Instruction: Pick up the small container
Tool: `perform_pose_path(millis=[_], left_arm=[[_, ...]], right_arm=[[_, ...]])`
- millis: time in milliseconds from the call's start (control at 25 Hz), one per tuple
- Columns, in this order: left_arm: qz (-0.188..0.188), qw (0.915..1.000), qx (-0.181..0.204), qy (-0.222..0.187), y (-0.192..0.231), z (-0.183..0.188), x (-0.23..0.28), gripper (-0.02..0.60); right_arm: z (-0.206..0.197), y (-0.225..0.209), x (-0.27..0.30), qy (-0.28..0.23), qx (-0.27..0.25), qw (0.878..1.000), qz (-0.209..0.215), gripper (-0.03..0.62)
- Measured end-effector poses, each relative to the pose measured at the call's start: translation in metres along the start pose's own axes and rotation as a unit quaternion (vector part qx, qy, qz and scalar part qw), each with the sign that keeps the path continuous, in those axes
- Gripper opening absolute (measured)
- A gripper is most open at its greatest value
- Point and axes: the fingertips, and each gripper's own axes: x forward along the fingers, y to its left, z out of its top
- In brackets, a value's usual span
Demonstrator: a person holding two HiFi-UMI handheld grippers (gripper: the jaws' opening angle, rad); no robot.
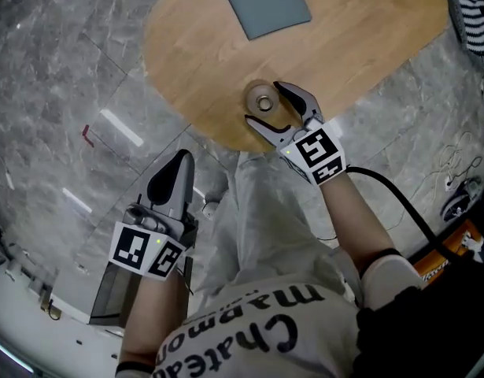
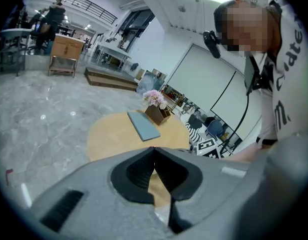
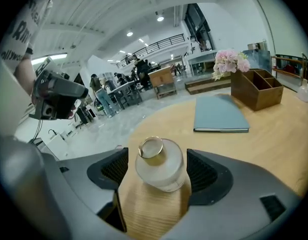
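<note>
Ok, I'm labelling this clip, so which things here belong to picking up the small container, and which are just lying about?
Job: small container, standing between the jaws of the open right gripper; table under it.
Lying about: blue notebook, wooden box, pink flowers; left gripper, shut, off the table.

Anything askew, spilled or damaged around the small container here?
Nothing stands out. The small container sits intact on the table, near its edge, between the open fingers of the right gripper; no spill shows.
</note>
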Motion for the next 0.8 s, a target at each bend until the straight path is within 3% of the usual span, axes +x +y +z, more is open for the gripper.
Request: perform_pose_path(millis=[280,800], left_arm=[[0.006,0.9997,-0.006,0.022,0.008,-0.012,-0.005,0.015],[-0.02,0.9997,0.001,0.012,-0.002,-0.007,-0.004,0.015]], right_arm=[[-0.011,-0.003,0.03,0.02,-0.01,0.999,-0.032,0.325],[-0.014,-0.006,0.034,0.033,-0.011,0.998,-0.053,0.328]])
